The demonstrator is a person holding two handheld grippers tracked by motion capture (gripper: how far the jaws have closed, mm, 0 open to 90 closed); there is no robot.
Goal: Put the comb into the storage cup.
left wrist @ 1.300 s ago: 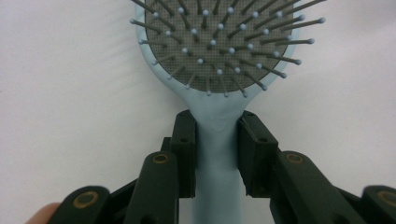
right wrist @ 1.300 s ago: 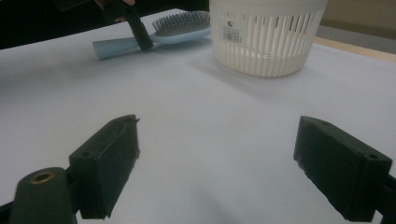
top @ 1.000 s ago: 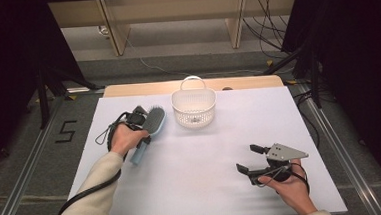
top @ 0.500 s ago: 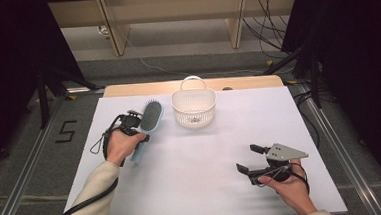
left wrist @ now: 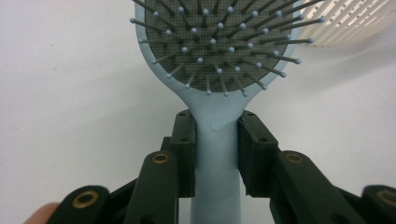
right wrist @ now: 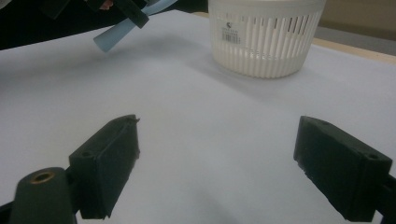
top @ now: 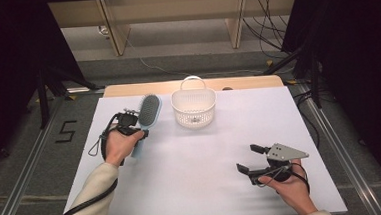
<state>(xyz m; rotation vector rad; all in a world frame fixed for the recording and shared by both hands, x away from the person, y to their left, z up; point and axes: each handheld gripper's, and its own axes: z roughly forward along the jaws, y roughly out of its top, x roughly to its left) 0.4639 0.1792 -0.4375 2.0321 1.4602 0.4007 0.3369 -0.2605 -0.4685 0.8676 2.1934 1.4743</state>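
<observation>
Left claw (left wrist: 216, 154) pinching the brush (left wrist: 217, 70) by the neck of its light-blue handle, one jaw on each side, just below the head. Bristles face the camera in the left gripper view. In the high view the brush (top: 148, 116) sits at the table's left-rear area, head pointing away from the person, just left of the basket (top: 194, 107) with a small gap between them. From the right gripper view the handle end (right wrist: 112, 37) looks lifted off the table (top: 197, 172), shadow under it; can't tell if the head touches anything.

Basket: white, slotted, upright, near the rear edge at centre, handle loop at the back.

Right claw (top: 252, 161) spread wide, holding nothing, low over the table at front right, well apart from brush and basket. Its jaws point toward the basket (right wrist: 266, 37).
</observation>
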